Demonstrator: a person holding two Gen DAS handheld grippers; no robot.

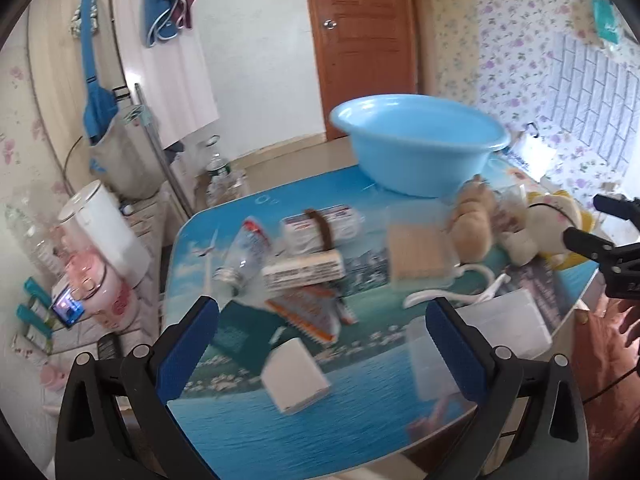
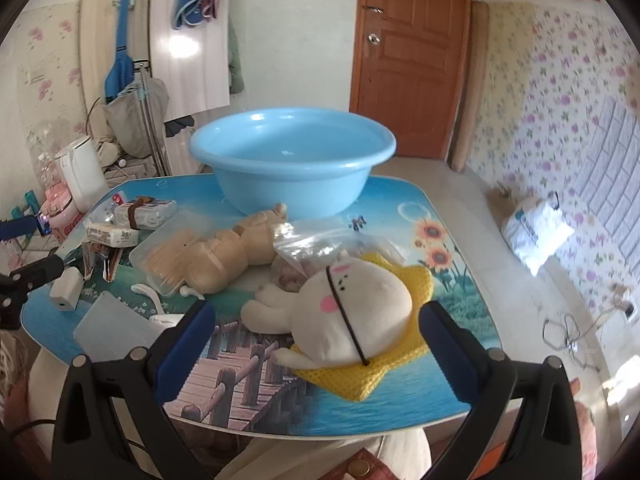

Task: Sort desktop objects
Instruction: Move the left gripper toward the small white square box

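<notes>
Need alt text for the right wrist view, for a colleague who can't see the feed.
The open right claw hovers over a white plush rabbit lying on a yellow mesh cloth near the table's front edge. Behind it lie a tan plush bear and a clear plastic bag, with an empty blue basin at the back.

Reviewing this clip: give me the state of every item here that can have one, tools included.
Left tool: open, holding nothing.
Right tool: open, holding nothing.
Blue basin: upright on the table, looks empty.
White plush: lying on the yellow mesh.
Tan plush: lying down.
Clear bottle: on its side, uncapped.
Door: closed.
</notes>
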